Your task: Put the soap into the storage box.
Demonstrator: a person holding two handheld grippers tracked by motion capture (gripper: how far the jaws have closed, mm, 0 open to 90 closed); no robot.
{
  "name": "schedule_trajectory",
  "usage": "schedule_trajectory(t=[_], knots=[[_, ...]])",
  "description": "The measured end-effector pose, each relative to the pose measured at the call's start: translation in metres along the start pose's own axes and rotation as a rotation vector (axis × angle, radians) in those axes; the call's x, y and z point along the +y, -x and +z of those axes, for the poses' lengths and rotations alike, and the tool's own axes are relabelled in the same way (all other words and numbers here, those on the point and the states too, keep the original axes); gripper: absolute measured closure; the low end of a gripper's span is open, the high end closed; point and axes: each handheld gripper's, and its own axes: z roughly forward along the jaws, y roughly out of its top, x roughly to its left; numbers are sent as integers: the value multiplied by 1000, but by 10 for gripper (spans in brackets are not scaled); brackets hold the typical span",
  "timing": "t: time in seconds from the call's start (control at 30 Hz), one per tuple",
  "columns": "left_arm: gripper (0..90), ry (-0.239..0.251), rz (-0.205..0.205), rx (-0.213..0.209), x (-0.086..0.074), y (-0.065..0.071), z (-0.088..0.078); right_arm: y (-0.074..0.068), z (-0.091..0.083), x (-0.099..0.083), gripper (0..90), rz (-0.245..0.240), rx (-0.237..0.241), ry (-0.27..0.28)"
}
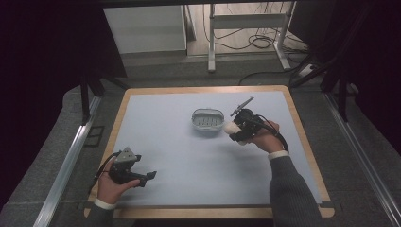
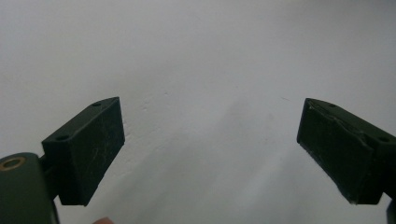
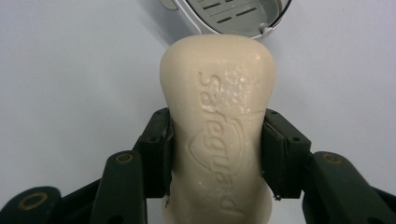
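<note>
A cream bar of soap (image 3: 217, 135), waisted in the middle with a raised brand name stamped along its face, is pinched at its narrow sides and held just beside an oval white soap dish (image 1: 207, 119) with a slotted floor.

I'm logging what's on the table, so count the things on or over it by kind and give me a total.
Soap: 1, held in the right gripper
Soap dish: 1, on the mat
Gripper: 2, right one shut on the soap, left gripper open over bare mat
Total: 4
</note>
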Motion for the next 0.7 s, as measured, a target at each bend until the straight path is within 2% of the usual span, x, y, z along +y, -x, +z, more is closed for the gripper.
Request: schedule_trajectory(t=[0.3, 0.7], knots=[[79, -2, 1, -4, 0, 1, 1, 1, 2, 12, 496, -7, -9, -2], [79, -2, 1, -4, 0, 0, 1, 1, 8, 31, 495, -44, -12, -4]])
